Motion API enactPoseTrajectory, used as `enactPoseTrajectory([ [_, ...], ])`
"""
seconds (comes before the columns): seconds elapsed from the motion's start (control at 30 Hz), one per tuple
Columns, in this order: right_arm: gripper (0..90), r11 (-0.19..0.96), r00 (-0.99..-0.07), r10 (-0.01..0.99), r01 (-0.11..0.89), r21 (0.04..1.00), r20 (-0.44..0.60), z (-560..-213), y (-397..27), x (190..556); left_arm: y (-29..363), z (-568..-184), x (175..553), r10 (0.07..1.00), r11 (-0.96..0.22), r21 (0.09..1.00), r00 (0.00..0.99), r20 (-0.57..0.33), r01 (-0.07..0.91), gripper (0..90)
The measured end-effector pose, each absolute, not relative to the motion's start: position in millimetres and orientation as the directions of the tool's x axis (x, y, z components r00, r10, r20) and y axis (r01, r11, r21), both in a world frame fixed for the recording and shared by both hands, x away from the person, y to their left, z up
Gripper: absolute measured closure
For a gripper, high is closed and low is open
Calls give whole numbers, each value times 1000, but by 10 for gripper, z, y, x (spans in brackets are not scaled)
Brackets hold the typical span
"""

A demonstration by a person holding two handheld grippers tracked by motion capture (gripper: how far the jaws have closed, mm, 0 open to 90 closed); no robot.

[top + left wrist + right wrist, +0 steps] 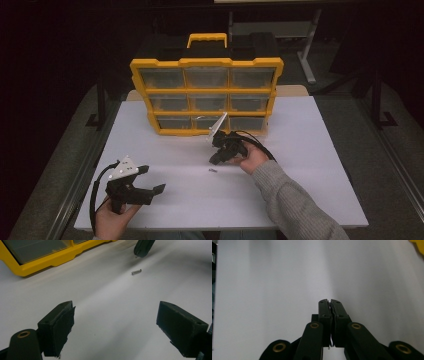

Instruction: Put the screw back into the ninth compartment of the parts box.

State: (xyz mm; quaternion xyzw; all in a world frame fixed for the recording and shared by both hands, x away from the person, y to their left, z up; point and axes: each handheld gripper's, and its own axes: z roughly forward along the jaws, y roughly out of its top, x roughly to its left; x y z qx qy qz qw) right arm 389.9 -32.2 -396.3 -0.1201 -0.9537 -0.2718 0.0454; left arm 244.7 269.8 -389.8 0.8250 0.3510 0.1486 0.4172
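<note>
A small silver screw [212, 170] [136, 272] lies on the white table [310, 150], a little in front of the yellow organizer box [206, 62] [50, 261] with clear drawers. My right gripper [214, 161] [329, 301] hovers just above and behind the screw, tips pointing down at the table, jaws pressed together; I cannot make out anything between them. Its tip also appears at the top of the left gripper view [142, 248]. My left gripper [154, 179] [117, 315] rests near the table's front left, open and empty, aimed toward the screw.
The organizer stands upright at the table's far middle, drawers facing me, with a handle [207, 39] on top. A corner of it shows in the right gripper view [418, 243]. Dark floor and table legs surround the table.
</note>
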Motion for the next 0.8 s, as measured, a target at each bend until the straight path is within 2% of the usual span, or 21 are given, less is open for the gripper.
enactPoseTrajectory([
  [0.33, 868, 814, -973, 179, 231, 532, 147, -3688, -373, 3930, 2694, -3899, 2445, 705, -402, 793, 708, -51, 458, 142],
  [0.8, 868, 795, -973, 196, 231, 561, 124, -3285, -507, 4071, 2699, -3895, 2446, 703, -405, 793, 709, -47, 455, 142],
])
